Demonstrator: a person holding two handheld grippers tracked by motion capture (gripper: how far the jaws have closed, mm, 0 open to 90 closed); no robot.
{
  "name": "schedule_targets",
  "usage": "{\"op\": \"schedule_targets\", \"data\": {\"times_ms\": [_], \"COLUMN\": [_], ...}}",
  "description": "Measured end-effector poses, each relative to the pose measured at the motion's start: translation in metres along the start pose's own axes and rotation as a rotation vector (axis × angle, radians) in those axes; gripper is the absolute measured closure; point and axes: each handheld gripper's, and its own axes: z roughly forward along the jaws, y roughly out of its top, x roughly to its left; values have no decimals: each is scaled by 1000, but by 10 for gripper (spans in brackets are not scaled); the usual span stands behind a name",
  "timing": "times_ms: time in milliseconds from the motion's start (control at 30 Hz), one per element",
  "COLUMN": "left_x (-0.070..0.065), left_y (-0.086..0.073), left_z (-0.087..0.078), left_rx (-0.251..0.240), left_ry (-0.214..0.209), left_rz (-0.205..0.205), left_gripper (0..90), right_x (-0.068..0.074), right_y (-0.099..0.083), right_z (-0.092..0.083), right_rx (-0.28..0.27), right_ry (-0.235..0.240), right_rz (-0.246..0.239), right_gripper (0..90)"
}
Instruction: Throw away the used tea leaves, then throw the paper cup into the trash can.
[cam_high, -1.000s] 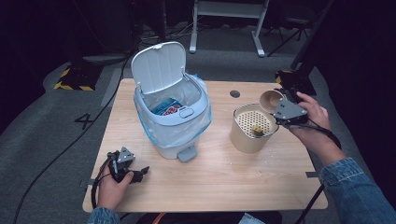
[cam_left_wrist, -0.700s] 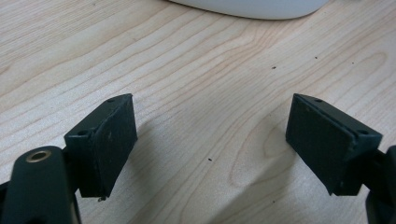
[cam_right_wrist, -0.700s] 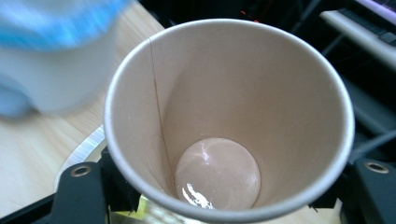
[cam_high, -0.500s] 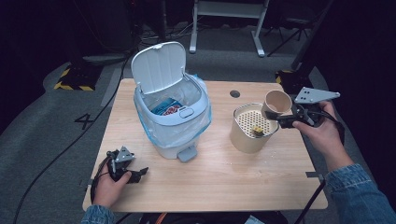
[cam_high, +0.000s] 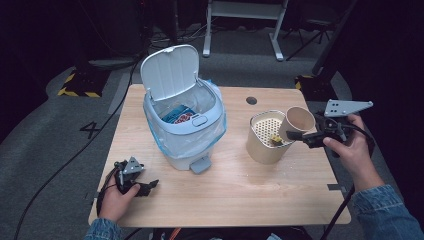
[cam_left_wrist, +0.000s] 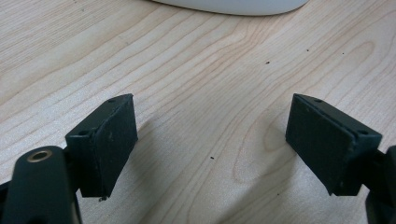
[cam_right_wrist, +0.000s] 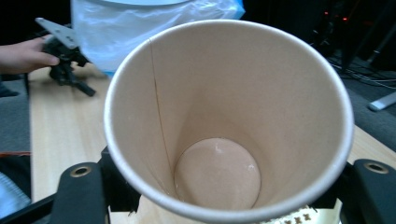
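**Paper cup tipped over the strainer tub: go easy on the squeeze**

The tan paper cup (cam_high: 299, 121) sits in the right gripper (cam_high: 300, 136), tipped on its side with the mouth facing the gripper's camera, right above the rim of the beige round tub with the perforated insert (cam_high: 266, 137). In the right gripper view the cup (cam_right_wrist: 224, 121) looks empty, jaws clamped on its outer wall from both sides. My guess is it's super light and thin-walled, so it'll crush or ovalise if pinched hard; gripping mid-wall near the stiffer rolled rim seems safest. A small yellow bit (cam_high: 275, 139) lies on the insert. Further left stands the white pedal bin with its lid up and blue liner (cam_high: 184, 120). The left gripper (cam_high: 146, 186) rests on the wooden counter (cam_high: 235, 190), jaws spread apart and holding nothing.
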Motion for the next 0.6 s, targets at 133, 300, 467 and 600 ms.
{"op": "schedule_targets", "data": {"times_ms": [133, 300, 467, 600], "left_x": [0, 0, 0, 0], "left_y": [0, 0, 0, 0], "left_z": [0, 1, 1, 1], "left_rx": [2, -1, -1, -1], "left_ry": [-2, -3, -2, -2], "left_rz": [1, -5, -4, -5], "left_gripper": [166, 166, 166, 165], "right_x": [3, 4, 3, 6], "right_y": [-2, -6, -9, -3], "right_z": [-8, -14, -16, -14], "right_rx": [3, 11, 18, 46], "right_ry": [18, 11, -13, -86], "right_rz": [-6, -12, -3, -11], "right_gripper": [302, 302, 301, 300]}}
